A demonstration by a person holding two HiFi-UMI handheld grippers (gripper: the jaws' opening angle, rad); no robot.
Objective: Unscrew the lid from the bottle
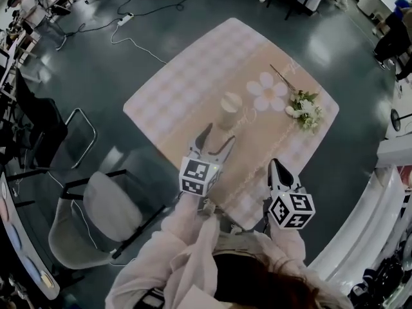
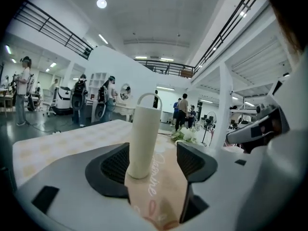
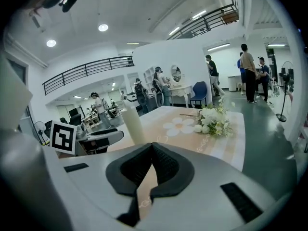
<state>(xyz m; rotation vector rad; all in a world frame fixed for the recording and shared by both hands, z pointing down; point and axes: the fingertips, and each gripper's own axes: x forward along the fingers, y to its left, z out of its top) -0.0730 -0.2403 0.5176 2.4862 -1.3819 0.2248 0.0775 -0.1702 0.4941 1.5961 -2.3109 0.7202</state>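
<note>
Head view looks steeply down on a cloth-covered counter (image 1: 187,89) with the pale bottle (image 1: 230,111) upright near its middle, just in front of the person. A spray of white flowers (image 1: 306,108) lies well apart from it towards the far right edge, so nothing crowds the approach. The left hand-held gripper (image 1: 217,137) points at the bottle with its jaws spread wide. Its tips sit just short of the bottle's base, or right at it. In the left gripper view the bottle's lower body stands in the gap between the pads. It is nearer the left pad, daylight shows on the right side, and nothing is being squeezed, so this gripper holds nothing yet. That low, level line-up looks chosen to clamp the body and keep it from turning. The right hand-held gripper (image 1: 277,167) hangs back near the counter's near edge with its jaws fully together and empty. It is probably kept free to take the lid (image 2: 148,101), which has a loop handle on top and is still seated on the bottle. The step in hand seems to be bracing the bottle, and no unscrewing has begun. The bottle's walls are opaque, so whether it holds anything cannot be told. An empty chair (image 1: 106,211) stands off the counter's left side.
</note>
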